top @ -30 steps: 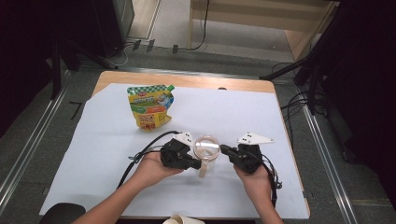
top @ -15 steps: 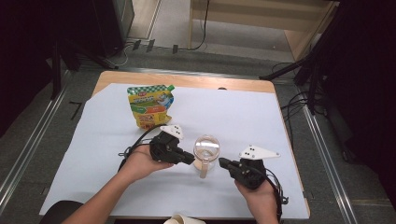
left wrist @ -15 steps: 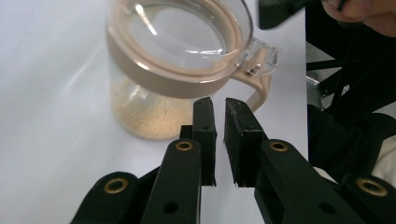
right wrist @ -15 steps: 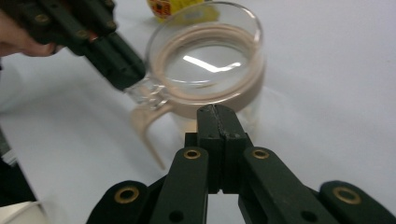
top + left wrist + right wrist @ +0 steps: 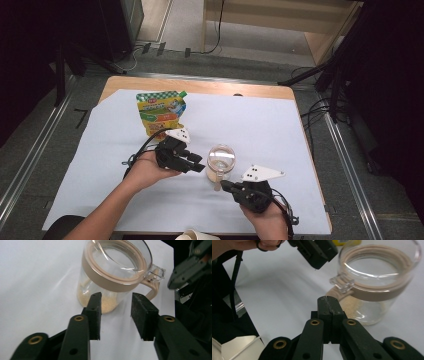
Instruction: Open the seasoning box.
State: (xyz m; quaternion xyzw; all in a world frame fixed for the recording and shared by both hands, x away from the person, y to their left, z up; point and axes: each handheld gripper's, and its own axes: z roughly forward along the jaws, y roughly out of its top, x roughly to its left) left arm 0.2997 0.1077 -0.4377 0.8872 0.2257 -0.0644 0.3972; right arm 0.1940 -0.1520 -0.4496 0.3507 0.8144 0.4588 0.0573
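Note:
A clear jar (image 5: 220, 159) with a beige lid ring, a beige handle and a thin layer of pale grains stands upright on the white sheet. In the left gripper view the jar (image 5: 112, 272) sits just past my left gripper (image 5: 115, 307). That gripper's jaws have just been opening, and nothing is between its pads. In the high view the left gripper (image 5: 199, 166) lies to the jar's left. My right gripper (image 5: 328, 302) is shut and empty, a short way off the jar's handle (image 5: 337, 292). It sits in front of the jar (image 5: 374, 282), with the right gripper (image 5: 225, 185) near the table's front edge.
A yellow-green food pouch (image 5: 160, 112) lies flat at the back left of the white sheet (image 5: 300, 135). A white rounded object (image 5: 195, 235) pokes in at the near edge. Cables trail from both grippers. The wooden table edge (image 5: 200, 85) runs along the back.
Both grippers have drawn back from the jar: the left one leftward, the right one toward the near edge. The left jaws have parted. The jar has stayed in place.

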